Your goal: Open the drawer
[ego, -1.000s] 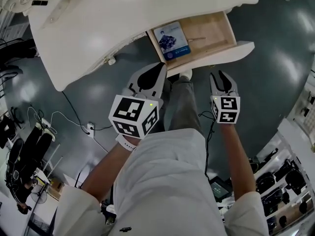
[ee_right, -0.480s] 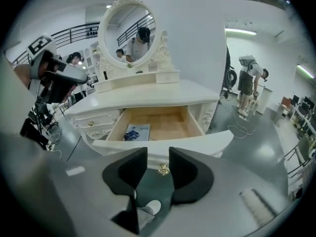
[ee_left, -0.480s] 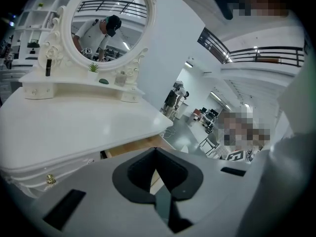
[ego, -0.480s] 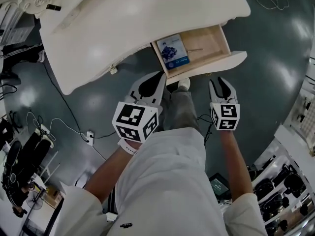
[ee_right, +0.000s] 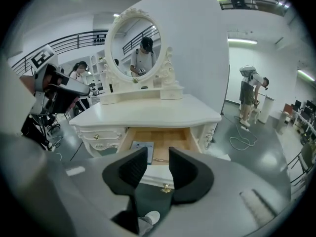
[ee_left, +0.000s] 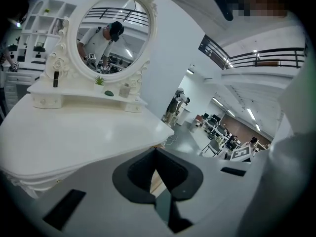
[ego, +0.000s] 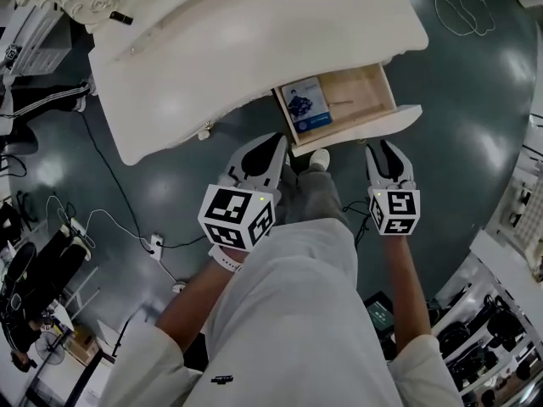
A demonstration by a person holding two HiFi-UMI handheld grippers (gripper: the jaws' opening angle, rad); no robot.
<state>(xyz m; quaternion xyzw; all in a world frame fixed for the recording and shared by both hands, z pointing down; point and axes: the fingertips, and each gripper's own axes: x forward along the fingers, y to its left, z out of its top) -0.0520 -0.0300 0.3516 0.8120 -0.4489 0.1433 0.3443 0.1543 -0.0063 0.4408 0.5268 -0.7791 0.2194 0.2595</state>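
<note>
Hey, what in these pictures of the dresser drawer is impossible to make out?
Booklet print: too small in the head view; partly behind the right gripper in its own view.
Drawer back: under the tabletop, head view.
Drawer in the left gripper view: behind the left gripper, only a wood-coloured sliver shows.

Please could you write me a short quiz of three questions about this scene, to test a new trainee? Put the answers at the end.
1. True or false: the wood-lined drawer of the white dressing table is closed.
2. Which thing lies inside the drawer? A) a red cup; B) a blue-covered booklet; C) a green ball.
3. Fill in the missing word: the jaws of the right gripper stand ____, with nothing between them.
Key: 1 false; 2 B; 3 apart.
</note>
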